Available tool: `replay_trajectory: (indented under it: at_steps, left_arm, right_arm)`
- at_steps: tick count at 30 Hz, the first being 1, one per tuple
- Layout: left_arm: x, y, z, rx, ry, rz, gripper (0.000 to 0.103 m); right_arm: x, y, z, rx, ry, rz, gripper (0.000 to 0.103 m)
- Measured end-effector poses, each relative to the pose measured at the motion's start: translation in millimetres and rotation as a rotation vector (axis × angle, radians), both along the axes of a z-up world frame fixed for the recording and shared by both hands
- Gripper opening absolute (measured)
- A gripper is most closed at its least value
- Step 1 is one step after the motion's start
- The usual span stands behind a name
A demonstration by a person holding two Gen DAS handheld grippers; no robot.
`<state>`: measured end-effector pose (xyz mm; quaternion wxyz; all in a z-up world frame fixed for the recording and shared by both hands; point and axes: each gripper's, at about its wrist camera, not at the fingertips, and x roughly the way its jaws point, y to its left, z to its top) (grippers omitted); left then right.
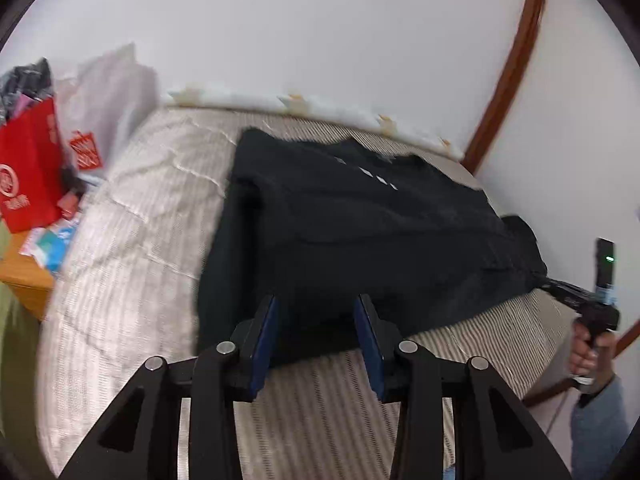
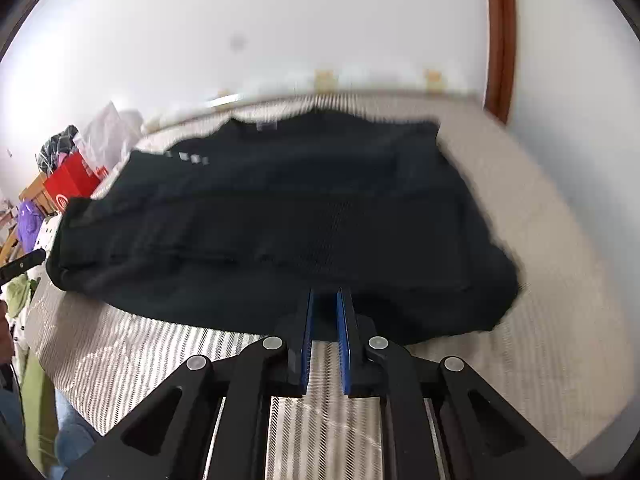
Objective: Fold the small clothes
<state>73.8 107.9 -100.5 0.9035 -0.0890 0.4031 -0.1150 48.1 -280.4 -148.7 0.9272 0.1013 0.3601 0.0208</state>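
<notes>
Closest in, the left gripper (image 1: 316, 300) has its 2 blue pads spread wide with nothing between them, parked right at the near hem of the black shirt (image 1: 360, 232). The right gripper (image 2: 325, 294) is different: its pads are nearly together with only a thin slit left, tips at the hem of the black shirt (image 2: 280, 216). Honestly I can't tell from the right wrist view whether it's pinching fabric or just sitting against it, everything's dark and a bit blurred there. From the left wrist view the right gripper (image 1: 560, 286) does look like it meets the shirt's far right corner, which is stretched toward it.

The shirt itself lies mostly flat on the striped bed (image 1: 140, 240), collar end toward the wall, already looking doubled over in places.

What could go wrong, imo:
- If only 1 side has the hem, lifting will drag the shirt diagonally and wreck whatever layers are already stacked.
- The left gripper could scoop the bed cover along with the hem, since the fabric lies flat on it.
- Grabbing just the top layer would peel the fold open.
- Further back, the red bag (image 1: 28, 168) and clutter sit off the bed's left side, so a big sweep that way could knock stuff.
</notes>
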Motion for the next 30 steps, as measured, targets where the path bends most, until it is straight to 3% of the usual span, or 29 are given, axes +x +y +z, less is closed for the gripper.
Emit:
replay_trajectory:
  at_steps: [2, 14, 22, 26, 30]
  left_arm:
    - [0.0, -10.8, -7.4, 0.004, 0.018, -0.035, 0.015]
    - [37.6, -53.9, -42.1, -0.037, 0.171, -0.128, 0.015]
    - [52.9, -65.4, -23.3, 0.048, 0.104, -0.122, 0.015]
    - [60.7, -55.8, -6.9, 0.072, 0.043, -0.097, 0.016]
    - [77.7, -47.2, 4.8, 0.057, 0.005, -0.076, 0.017]
  right_arm:
    - [3.4, -1.4, -7.5, 0.016, 0.005, -0.013, 0.009]
    - [11.0, -2.8, -3.3, 0.02, 0.017, -0.009, 0.008]
    - [31.6, -10.6, 11.4, 0.059, 0.012, -0.029, 0.008]
    - [52.4, -7.1, 23.9, 0.005, -0.014, -0.032, 0.008]
    - [75.3, -9.9, 35.7, 0.016, -0.059, -0.04, 0.008]
